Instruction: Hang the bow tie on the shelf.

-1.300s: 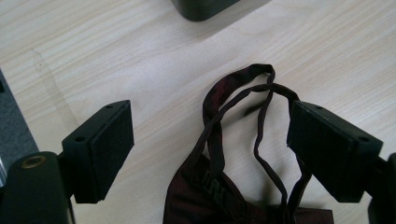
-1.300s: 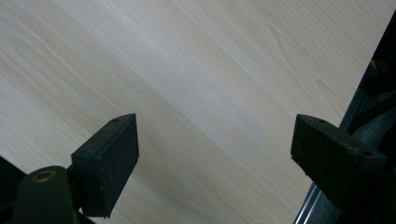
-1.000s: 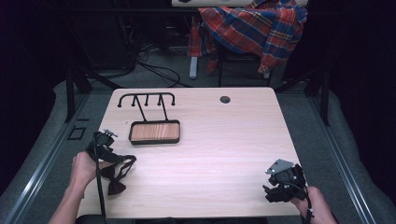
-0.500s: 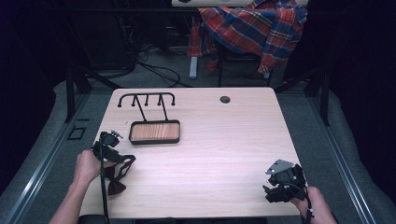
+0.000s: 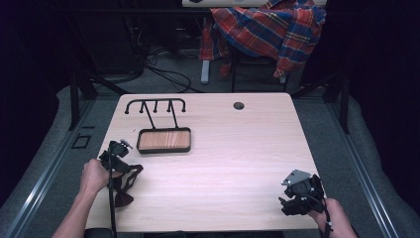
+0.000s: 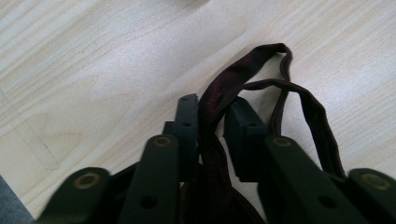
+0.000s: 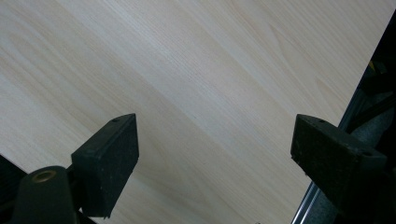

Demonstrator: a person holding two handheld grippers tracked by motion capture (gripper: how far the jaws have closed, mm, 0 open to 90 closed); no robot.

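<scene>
A dark red fabric piece [image 5: 124,191] with thin straps lies near the table's front left edge. My left gripper [image 5: 120,166] points down at it from the person's left hand. In the left gripper view one strap [image 6: 243,60] runs up between the two black pads [image 6: 187,122]. The jaws have just been closing, and my left gripper [image 6: 212,116] now pinches that strap. Near the front right corner, my right gripper [image 5: 289,202] hovers low over bare wood. Its jaws stand wide apart in the right gripper view [image 7: 215,144], with nothing between them.
A black wire rack with hooks [image 5: 156,105] rises behind its wooden tray base [image 5: 163,141] at the back left. A round cable hole [image 5: 239,105] sits near the far edge. A plaid shirt [image 5: 270,29] hangs on a chair beyond the table. The table's right edge [image 7: 322,186] lies close to my right gripper.
The left hand and its gripper have shifted slightly to the right over the fabric piece. The right gripper has stayed where it was.
</scene>
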